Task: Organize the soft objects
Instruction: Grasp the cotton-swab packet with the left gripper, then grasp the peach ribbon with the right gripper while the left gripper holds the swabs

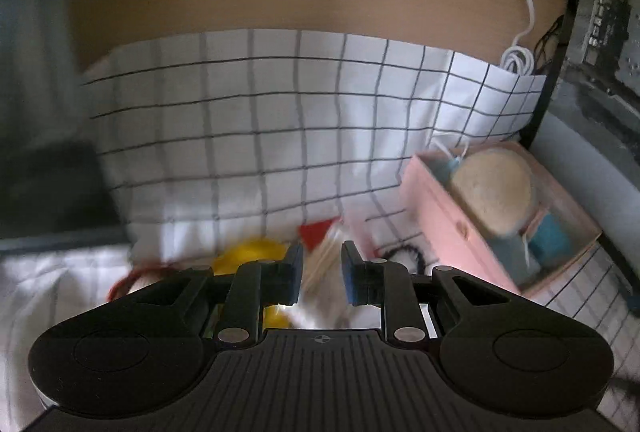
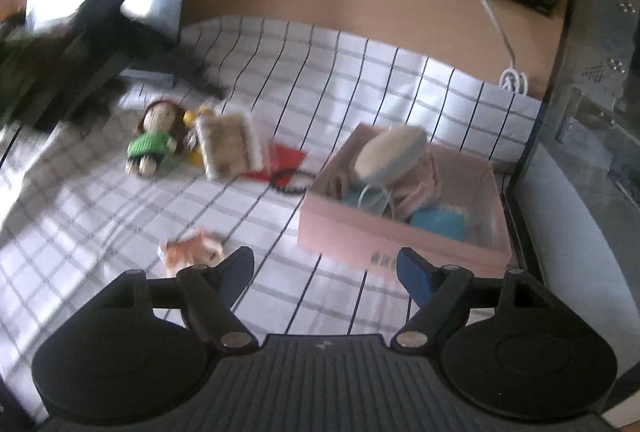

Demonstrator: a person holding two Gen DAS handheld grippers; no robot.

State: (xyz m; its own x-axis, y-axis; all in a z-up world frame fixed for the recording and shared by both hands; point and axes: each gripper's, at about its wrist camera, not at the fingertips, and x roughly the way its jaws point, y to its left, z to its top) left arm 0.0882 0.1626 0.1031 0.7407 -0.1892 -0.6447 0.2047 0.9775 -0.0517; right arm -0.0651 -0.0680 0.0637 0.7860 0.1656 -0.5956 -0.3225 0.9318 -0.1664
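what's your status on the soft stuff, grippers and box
Left gripper jaws narrow, nothing clearly held. Right gripper open, empty. Pink box part filled; doll, woven pad, orange toy loose on checked sheet. Path clear.

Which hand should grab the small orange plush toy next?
Right, probably. The right gripper is open and empty, with the small orange plush toy just ahead of its left finger. The left gripper's view doesn't show that toy.
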